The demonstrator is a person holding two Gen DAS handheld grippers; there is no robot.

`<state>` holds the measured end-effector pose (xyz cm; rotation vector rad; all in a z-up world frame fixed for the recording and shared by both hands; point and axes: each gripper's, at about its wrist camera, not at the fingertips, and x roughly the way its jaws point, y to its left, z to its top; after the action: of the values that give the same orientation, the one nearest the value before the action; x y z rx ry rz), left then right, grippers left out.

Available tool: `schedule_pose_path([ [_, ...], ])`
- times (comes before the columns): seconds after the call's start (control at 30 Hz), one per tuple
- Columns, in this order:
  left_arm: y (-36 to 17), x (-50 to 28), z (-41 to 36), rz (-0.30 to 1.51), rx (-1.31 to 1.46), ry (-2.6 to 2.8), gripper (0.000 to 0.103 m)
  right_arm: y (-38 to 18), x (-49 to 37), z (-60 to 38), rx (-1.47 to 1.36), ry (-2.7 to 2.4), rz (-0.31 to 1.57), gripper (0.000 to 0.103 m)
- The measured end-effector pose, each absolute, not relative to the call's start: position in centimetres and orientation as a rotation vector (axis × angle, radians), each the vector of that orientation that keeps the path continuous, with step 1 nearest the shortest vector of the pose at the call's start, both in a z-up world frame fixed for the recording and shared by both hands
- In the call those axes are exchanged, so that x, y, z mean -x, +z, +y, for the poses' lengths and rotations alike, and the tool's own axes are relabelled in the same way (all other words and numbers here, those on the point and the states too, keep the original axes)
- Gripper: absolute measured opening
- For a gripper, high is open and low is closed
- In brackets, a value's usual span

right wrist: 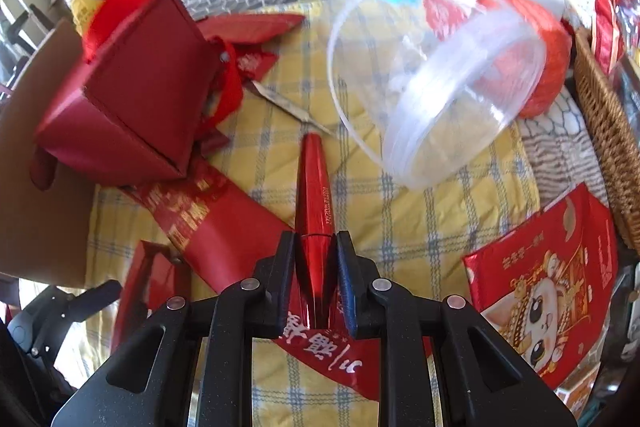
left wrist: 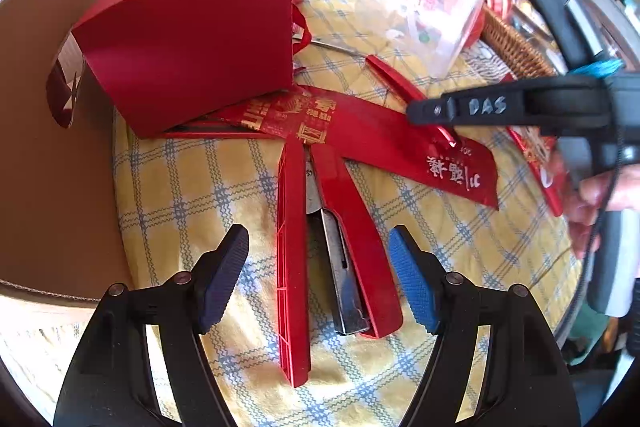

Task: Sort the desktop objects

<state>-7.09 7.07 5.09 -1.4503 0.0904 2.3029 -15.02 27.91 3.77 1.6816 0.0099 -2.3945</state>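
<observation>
one tongs [right wrist: 314,267] clamping tube [right wrist: 314,195] (table-centre)

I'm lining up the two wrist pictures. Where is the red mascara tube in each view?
Left wrist: red mascara tube at upper right, its near end behind the right gripper.
Right wrist: centre, clamped in the right gripper, pointing away.
Shared landmark: clear plastic tub, beyond the tube.
</observation>
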Motion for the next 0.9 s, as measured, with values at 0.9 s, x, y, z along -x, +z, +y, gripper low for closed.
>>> schedule_pose_path([
  [0.9,9.5,8.5,2.7,-0.516,1.241,2.088,0.077,8.4,14.4,27.8,-1.358,-2.278,-0.391,0.02],
])
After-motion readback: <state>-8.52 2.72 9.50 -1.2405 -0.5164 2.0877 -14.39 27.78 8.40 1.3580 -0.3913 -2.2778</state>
